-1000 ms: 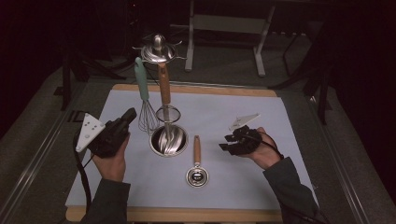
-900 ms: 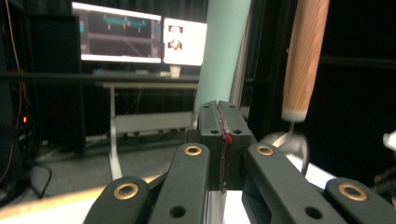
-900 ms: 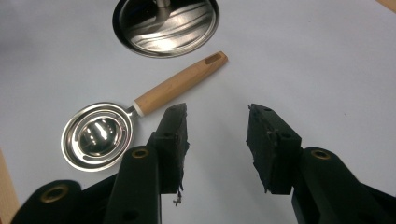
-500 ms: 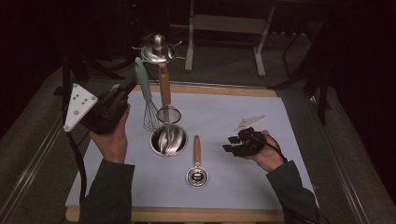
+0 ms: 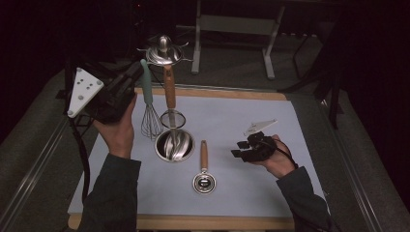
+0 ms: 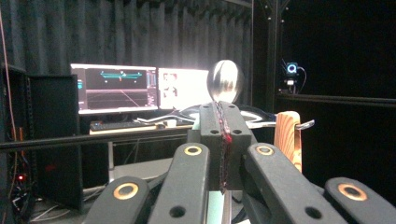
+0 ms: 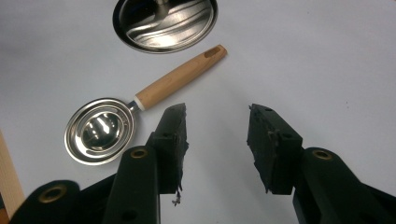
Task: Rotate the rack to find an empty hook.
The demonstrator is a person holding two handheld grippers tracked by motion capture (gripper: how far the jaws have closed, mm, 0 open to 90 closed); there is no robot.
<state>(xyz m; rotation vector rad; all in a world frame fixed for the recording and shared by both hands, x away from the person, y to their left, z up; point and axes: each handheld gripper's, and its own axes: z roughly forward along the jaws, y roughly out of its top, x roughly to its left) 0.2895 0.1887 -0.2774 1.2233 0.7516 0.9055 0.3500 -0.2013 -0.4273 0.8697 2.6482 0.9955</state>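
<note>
I have the left gripper (image 5: 126, 87) raised near the top of the rack (image 5: 163, 50), just beside the whisk (image 5: 149, 108) that hangs there by its green handle; in the left gripper view its jaws are pressed together with nothing between them, pointing at the rack's shiny knob (image 6: 225, 80), with a wooden handle (image 6: 288, 140) just to their right and monitors (image 6: 140, 87) behind. My right gripper (image 5: 244, 147) sits low over the white mat (image 5: 300, 130), well apart from the left one; in the right gripper view its jaws (image 7: 217, 135) stand apart with only bare mat between them. The scoop (image 7: 140, 119) with the wooden handle lies flat just beside that gripper, and the steel base dish (image 7: 166, 23) sits beyond it.
</note>
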